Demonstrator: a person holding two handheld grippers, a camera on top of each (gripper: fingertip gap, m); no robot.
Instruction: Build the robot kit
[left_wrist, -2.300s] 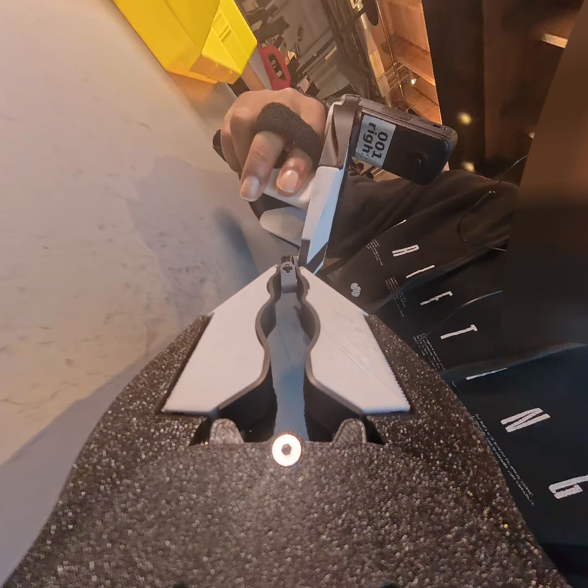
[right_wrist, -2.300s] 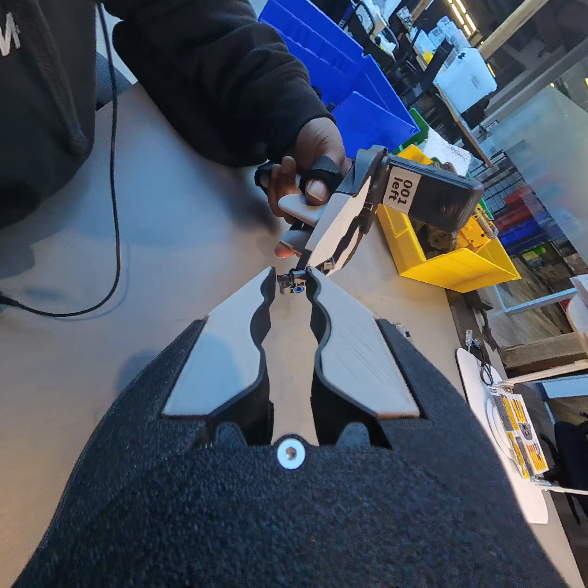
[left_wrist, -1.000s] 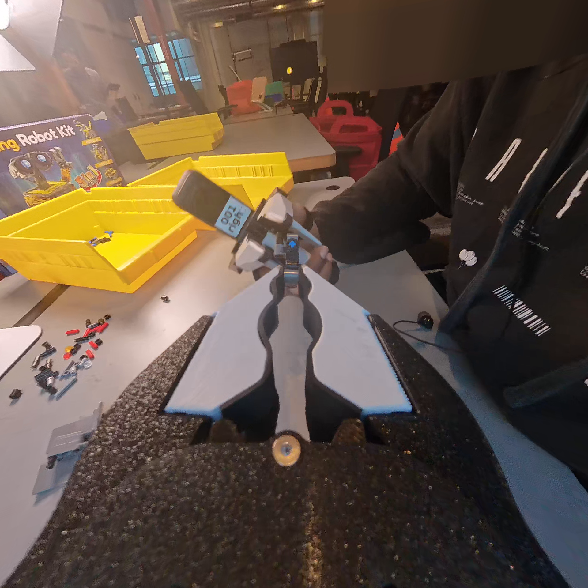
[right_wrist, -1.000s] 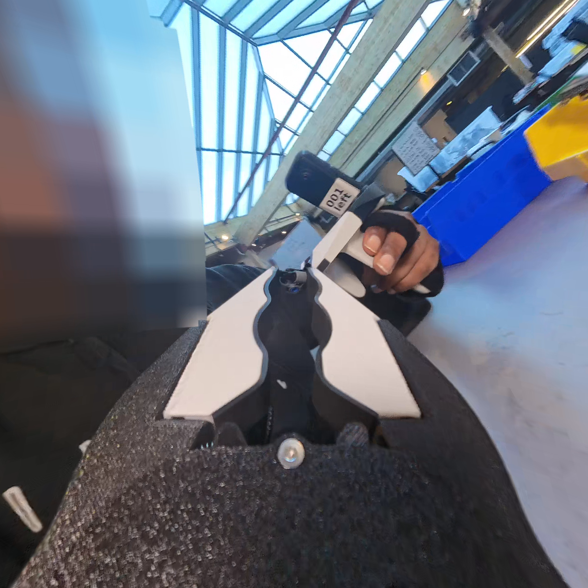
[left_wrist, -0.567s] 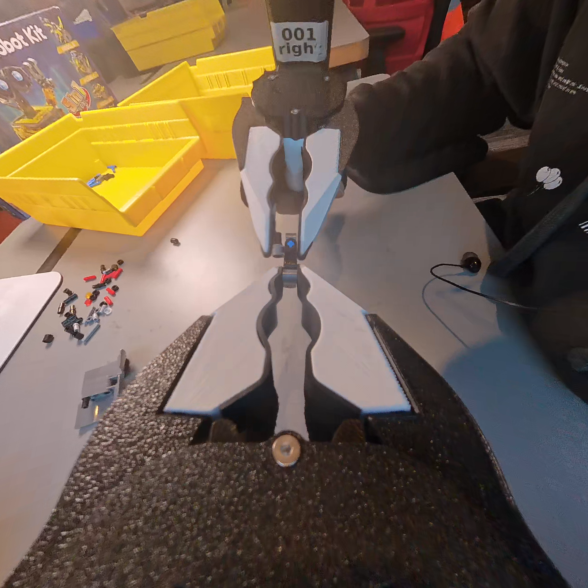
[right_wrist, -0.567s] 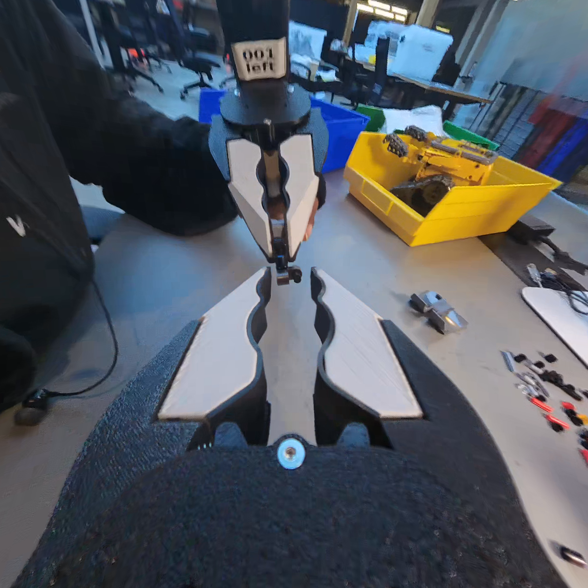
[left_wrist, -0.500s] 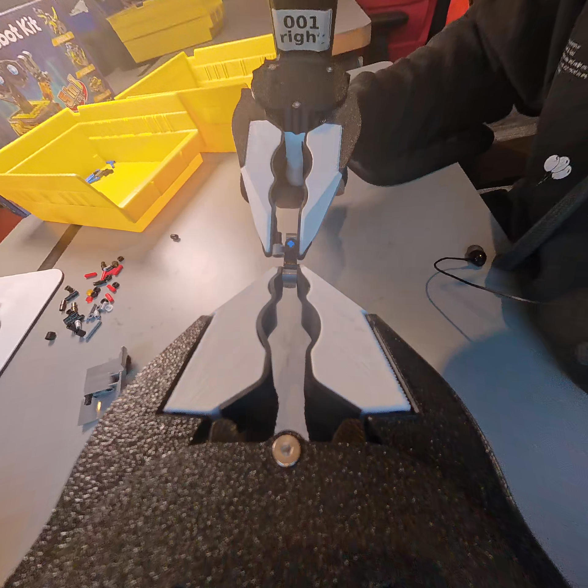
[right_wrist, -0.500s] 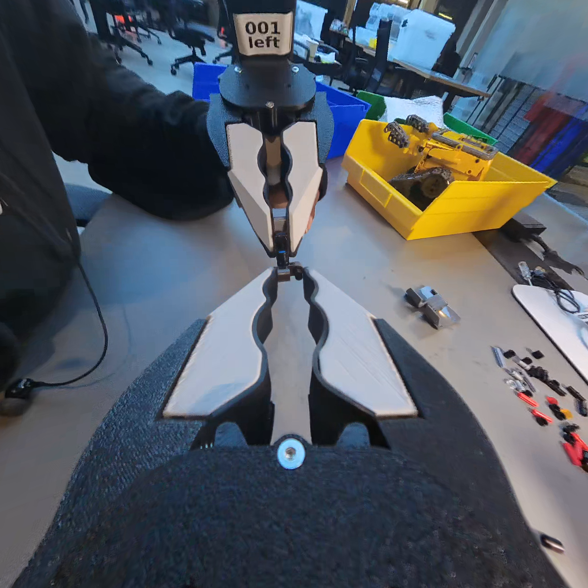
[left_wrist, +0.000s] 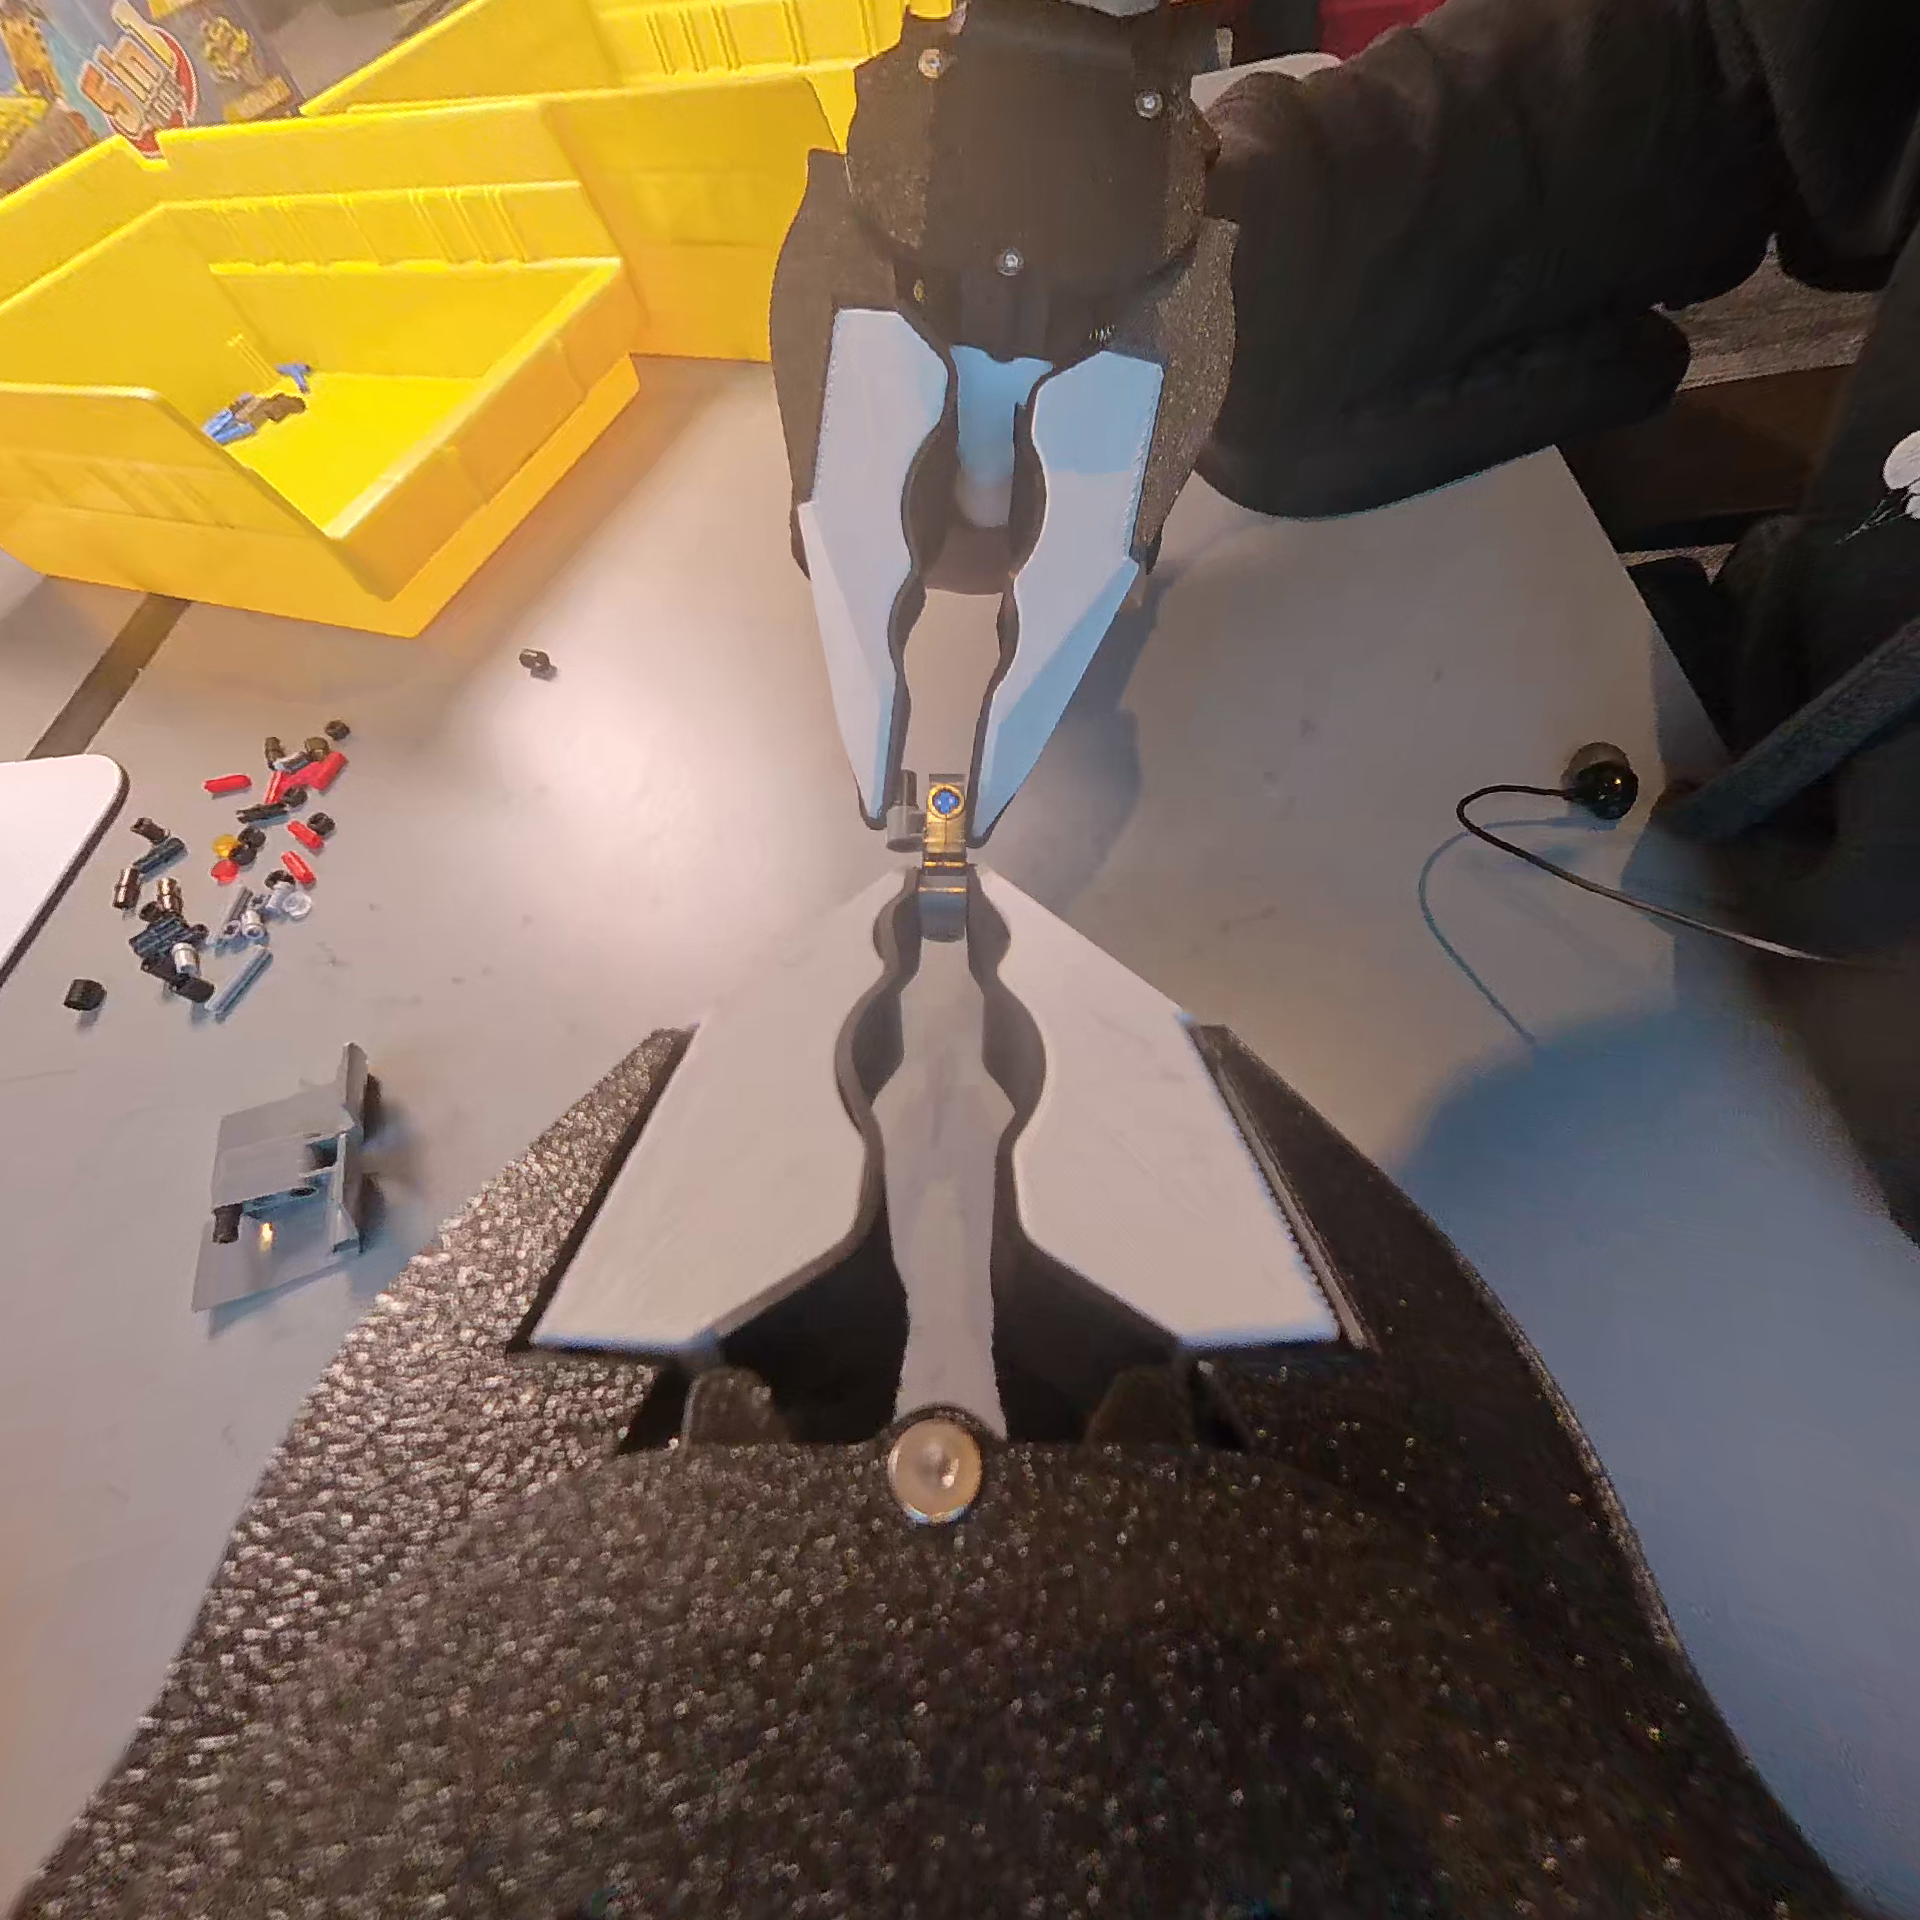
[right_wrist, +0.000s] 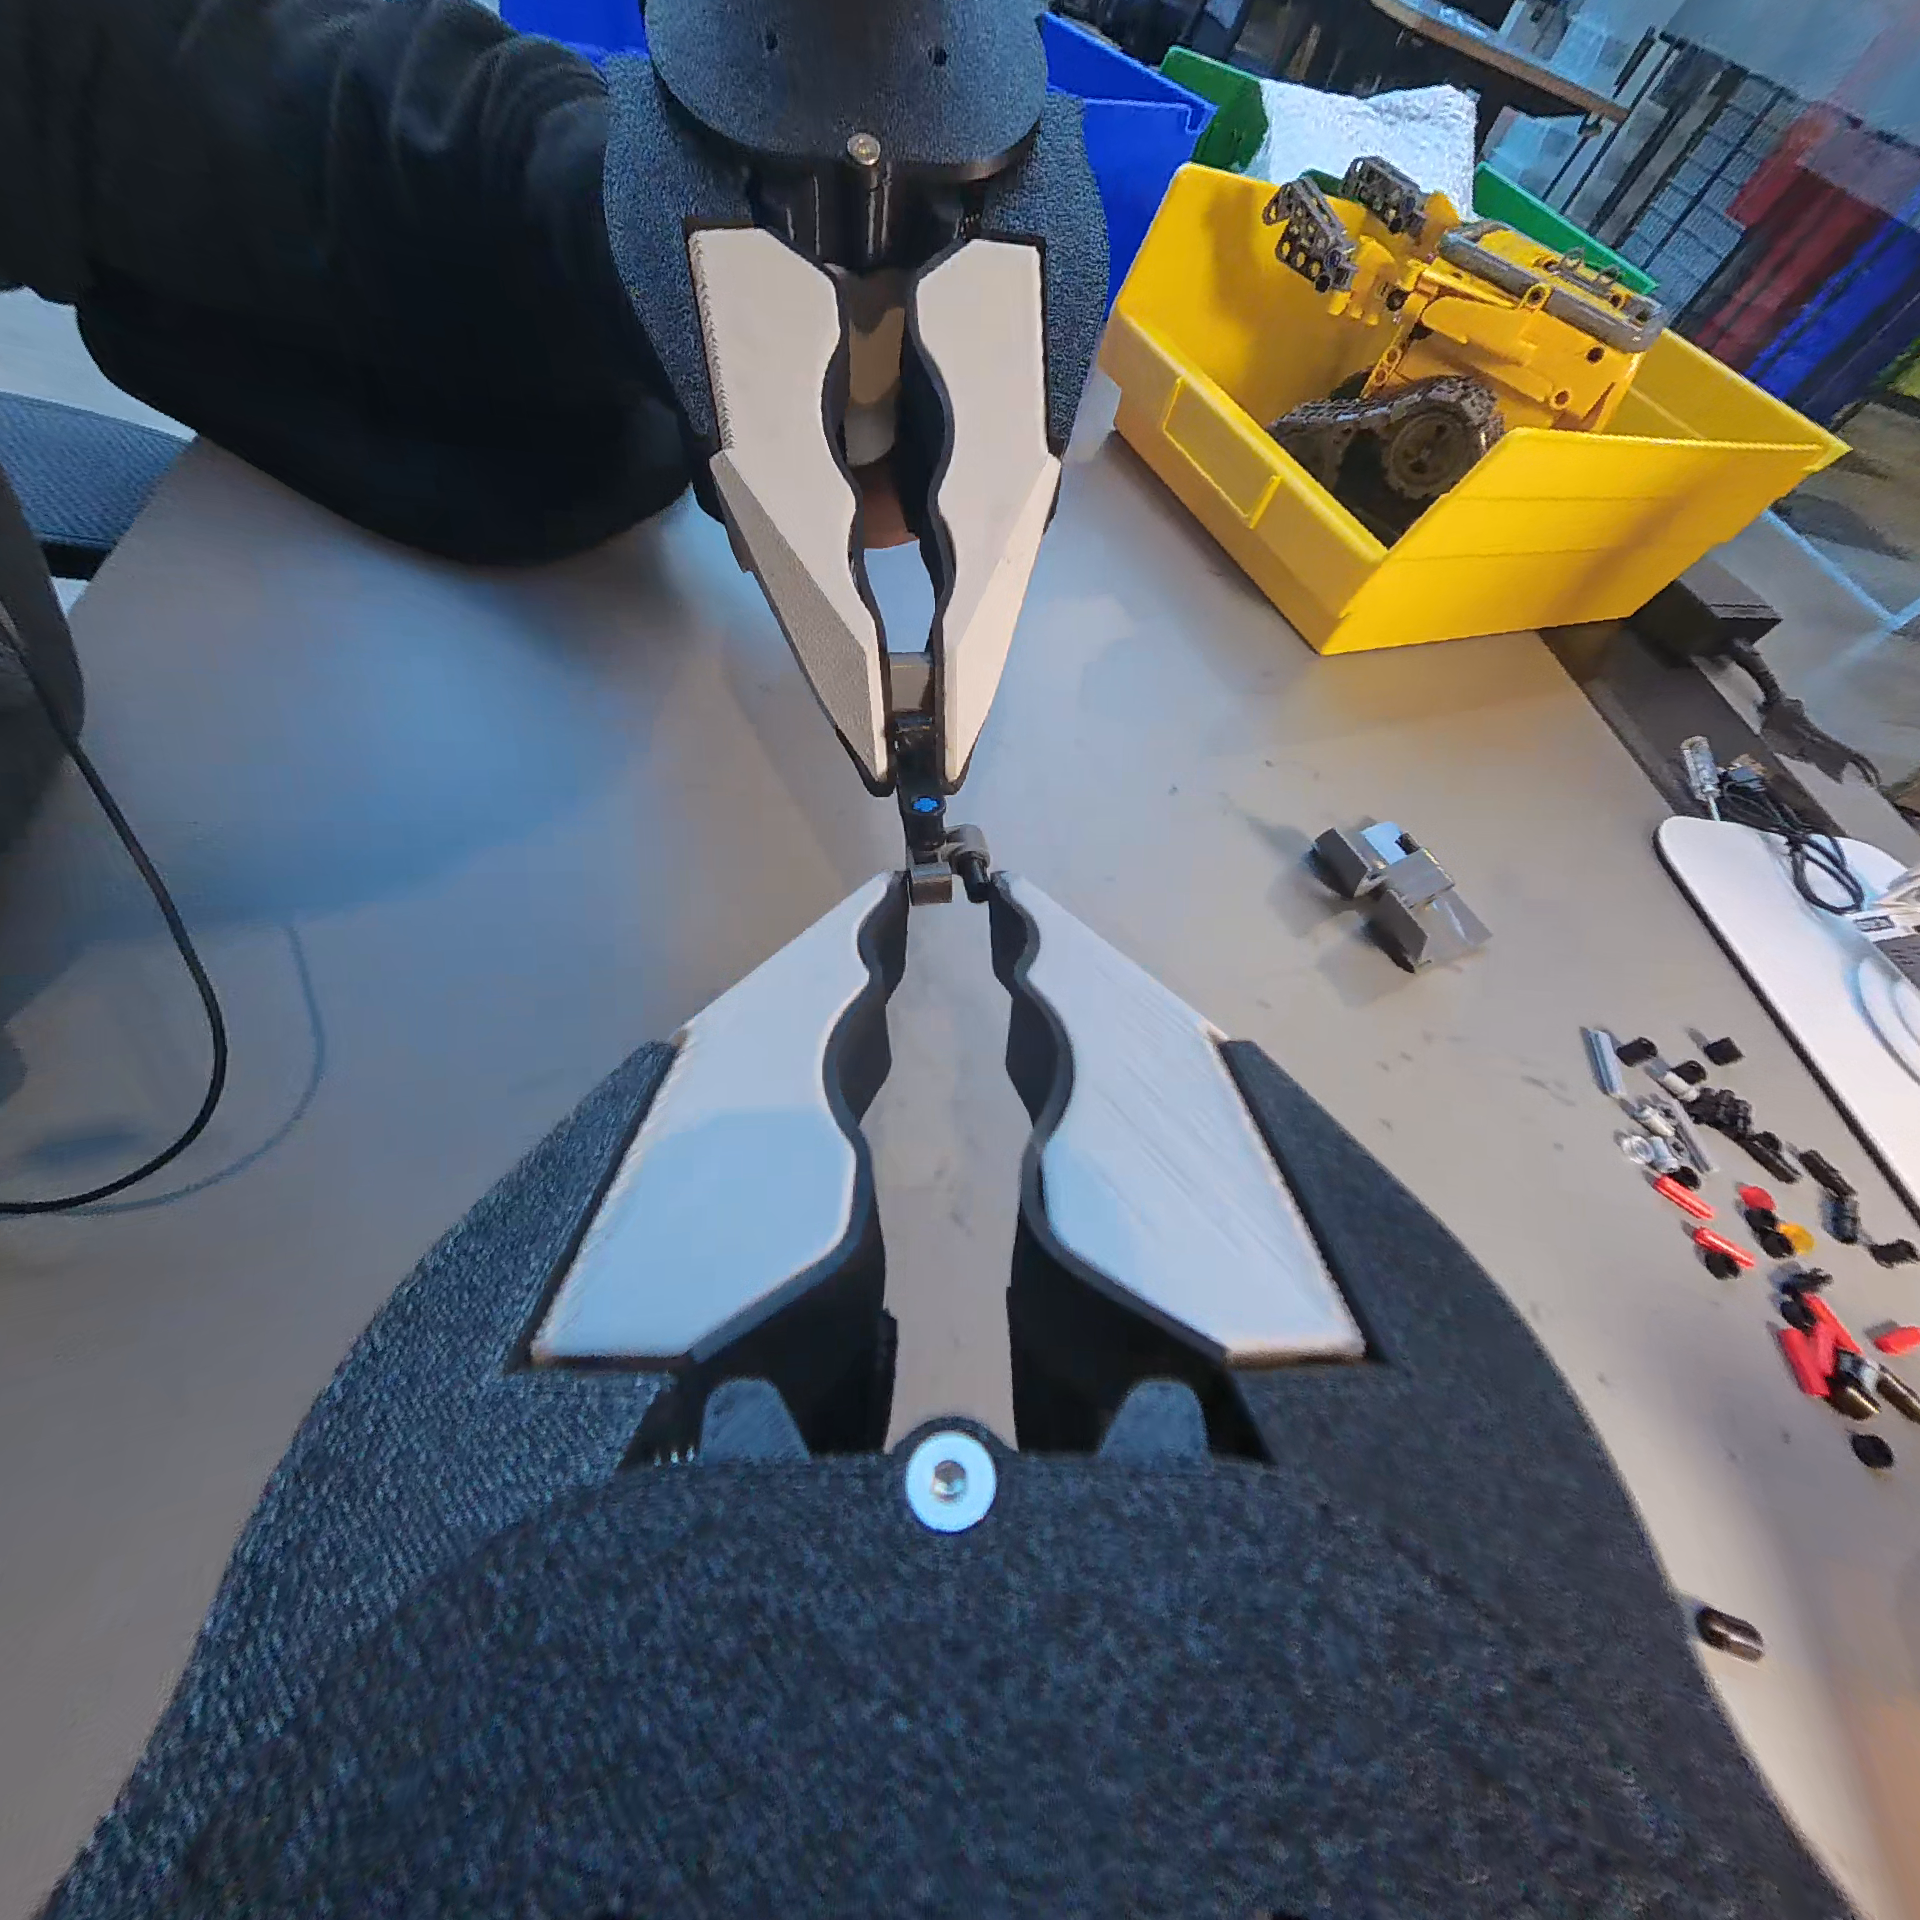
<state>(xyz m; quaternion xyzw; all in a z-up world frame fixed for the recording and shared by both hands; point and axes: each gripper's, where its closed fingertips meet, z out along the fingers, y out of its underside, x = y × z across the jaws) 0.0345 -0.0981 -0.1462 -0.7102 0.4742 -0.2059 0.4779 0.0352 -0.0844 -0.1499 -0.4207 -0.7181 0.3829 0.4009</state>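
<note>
Grey-black small part assembly (left_wrist: 940, 854): left wrist view shows the left gripper (left_wrist: 943, 879) clamped on it, long axis toward 12 o'clock, where the right gripper (left_wrist: 928, 824) meets it. Right wrist view shows the right gripper (right_wrist: 943, 885) slightly parted around its near end; grip unclear, details tiny.

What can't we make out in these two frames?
- Small part between the claw tips: too tiny in both views to tell its shape, or whether it is one piece or two joined.
- Right claw: top cut by the left view's upper edge.
- Left claw: top cut by the right view's upper edge.
- Loose bits: too small to identify.
- Tracked model: lower half hidden by the yellow bin wall.
</note>
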